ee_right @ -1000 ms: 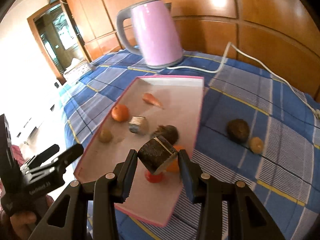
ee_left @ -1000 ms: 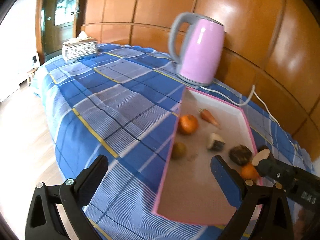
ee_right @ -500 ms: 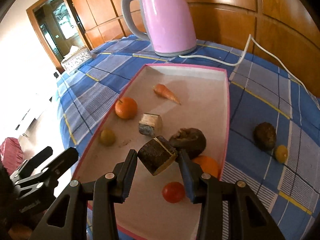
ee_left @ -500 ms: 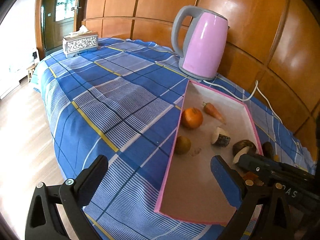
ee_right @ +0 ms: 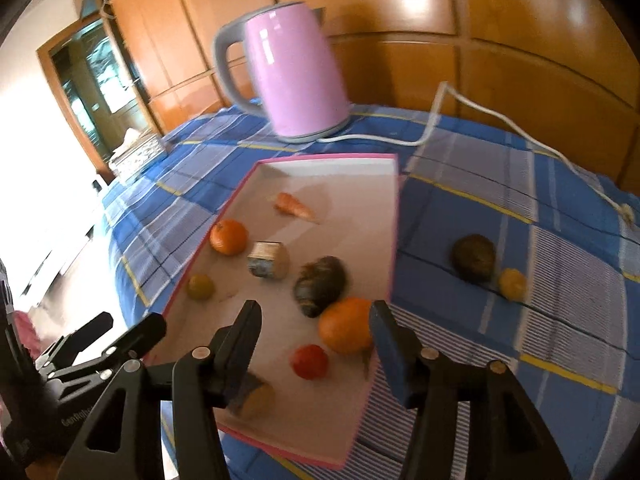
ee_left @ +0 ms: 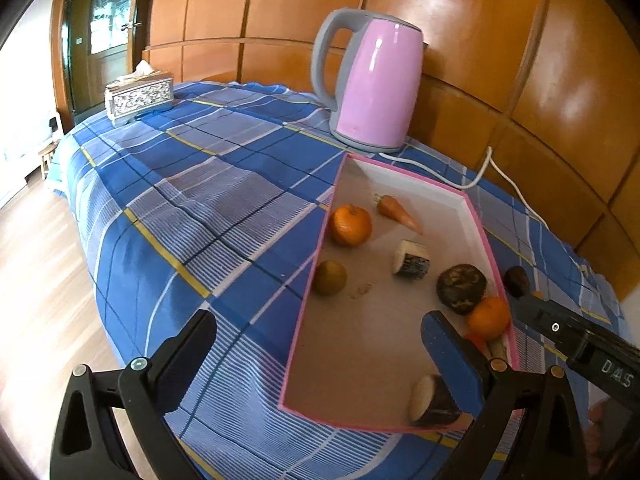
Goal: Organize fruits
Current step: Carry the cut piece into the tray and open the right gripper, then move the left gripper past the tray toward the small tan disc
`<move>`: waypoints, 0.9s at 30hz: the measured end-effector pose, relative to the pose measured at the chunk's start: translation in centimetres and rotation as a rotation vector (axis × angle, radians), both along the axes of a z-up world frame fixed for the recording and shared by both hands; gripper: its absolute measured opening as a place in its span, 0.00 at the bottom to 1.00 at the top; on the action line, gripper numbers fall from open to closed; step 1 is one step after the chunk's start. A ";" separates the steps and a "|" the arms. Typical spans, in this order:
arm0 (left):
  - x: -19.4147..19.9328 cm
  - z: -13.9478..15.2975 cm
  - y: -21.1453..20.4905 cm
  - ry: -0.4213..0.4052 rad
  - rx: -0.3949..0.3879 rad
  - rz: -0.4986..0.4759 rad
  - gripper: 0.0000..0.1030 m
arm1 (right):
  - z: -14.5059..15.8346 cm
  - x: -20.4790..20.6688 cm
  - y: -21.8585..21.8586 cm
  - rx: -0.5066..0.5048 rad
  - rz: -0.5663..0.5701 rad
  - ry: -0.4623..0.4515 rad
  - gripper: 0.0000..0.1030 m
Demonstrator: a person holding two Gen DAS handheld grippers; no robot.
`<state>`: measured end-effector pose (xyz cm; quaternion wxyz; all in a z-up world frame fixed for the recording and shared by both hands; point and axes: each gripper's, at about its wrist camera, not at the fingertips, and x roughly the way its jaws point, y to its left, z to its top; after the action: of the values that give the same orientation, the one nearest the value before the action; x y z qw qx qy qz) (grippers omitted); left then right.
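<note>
**Pink tray filling with fruit, both grippers empty**

Pink-rimmed and shallow, the tray [ee_left: 478, 224] is lying on the blue plaid cloth [ee_left: 192, 208] that is covering the bench. In the left wrist view the left gripper [ee_left: 316, 348] is hovering with its fingers [ee_left: 452, 356] spread wide apart, gripping nothing. Just inside the right finger, a cut log piece [ee_left: 432, 402] is lying in the tray's near corner. Beyond the fingers, a green fruit [ee_left: 329, 278] and an orange [ee_left: 350, 225] are sitting along the tray's left wall, with a carrot [ee_left: 398, 211], a second cut piece [ee_left: 411, 260], a dark lump [ee_left: 461, 289] and another orange [ee_left: 489, 317] farther right. A pink kettle [ee_left: 372, 88] is standing past the tray, and a tissue box [ee_left: 138, 96] far off to the left. The right gripper's black body is reaching in from the right edge.

In the right wrist view the right gripper [ee_right: 316, 344] is likewise holding its fingers [ee_right: 390, 356] well apart and empty. The log piece [ee_right: 254, 398] is resting in the tray beside the left finger. A red tomato [ee_right: 310, 362] and the orange are lying between the fingers. Off to the right of the tray, a dark fruit [ee_right: 474, 258] and a small yellow fruit [ee_right: 513, 283] are sitting on the cloth, just beside each other.
</note>
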<state>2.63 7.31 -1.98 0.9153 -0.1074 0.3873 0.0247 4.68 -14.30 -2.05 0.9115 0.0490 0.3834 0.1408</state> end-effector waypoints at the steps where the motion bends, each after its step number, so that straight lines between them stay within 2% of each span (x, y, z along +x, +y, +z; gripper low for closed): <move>1: -0.1 0.1 -0.3 -0.002 0.003 -0.010 1.00 | 0.0 -0.4 -0.6 -0.004 -0.025 -0.006 0.55; 12: -0.8 0.7 -2.4 -0.024 0.022 -0.089 1.00 | -0.8 -3.1 -5.3 -0.057 -0.213 -0.033 0.55; 22: -1.2 0.8 -3.4 -0.033 0.030 -0.135 1.00 | -1.4 -4.8 -8.2 -0.125 -0.314 -0.052 0.55; 27: -1.3 0.7 -3.8 -0.029 0.033 -0.151 1.00 | -1.6 -5.4 -9.4 -0.126 -0.356 -0.046 0.56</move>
<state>1.35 3.47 -1.29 0.9217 -0.0631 0.3807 -0.0394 -0.67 -23.74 -3.67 0.9318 0.0558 0.3557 -0.0457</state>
